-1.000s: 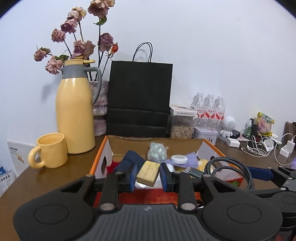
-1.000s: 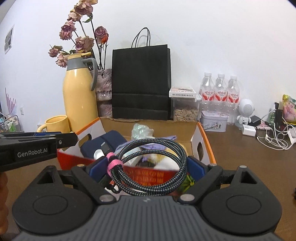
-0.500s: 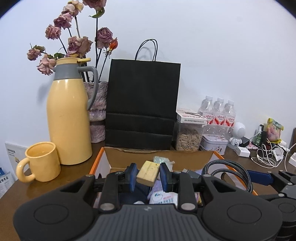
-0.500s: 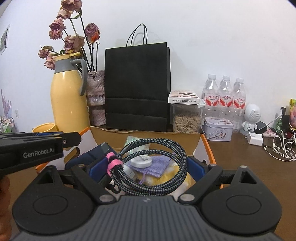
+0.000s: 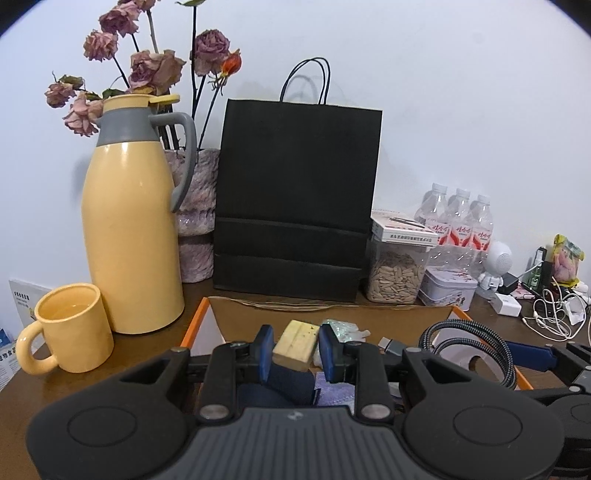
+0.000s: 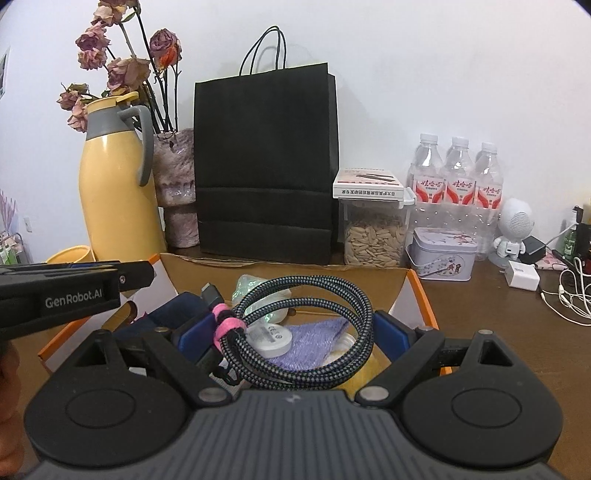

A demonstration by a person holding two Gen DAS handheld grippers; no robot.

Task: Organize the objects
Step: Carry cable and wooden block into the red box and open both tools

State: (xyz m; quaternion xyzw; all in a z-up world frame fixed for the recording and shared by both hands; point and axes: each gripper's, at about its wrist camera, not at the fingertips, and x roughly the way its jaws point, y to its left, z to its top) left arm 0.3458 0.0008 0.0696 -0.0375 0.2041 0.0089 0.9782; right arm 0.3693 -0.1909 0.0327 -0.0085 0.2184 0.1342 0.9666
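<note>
Box (image 6: 415,291) near the table's front edge already holds a pouch, a purple cloth and a round white disc, so sorting looks well underway, not finished. Left gripper (image 5: 295,349) is clamped on a yellow block (image 5: 295,345) above the box's left half, not yet dropped. Right gripper (image 6: 291,332), jaws wide, carries a coiled cable (image 6: 306,332) over the box's middle, also not yet dropped.

box (image 5: 460,314) contents half-hidden, flowers (image 6: 110,14) cropped
</note>
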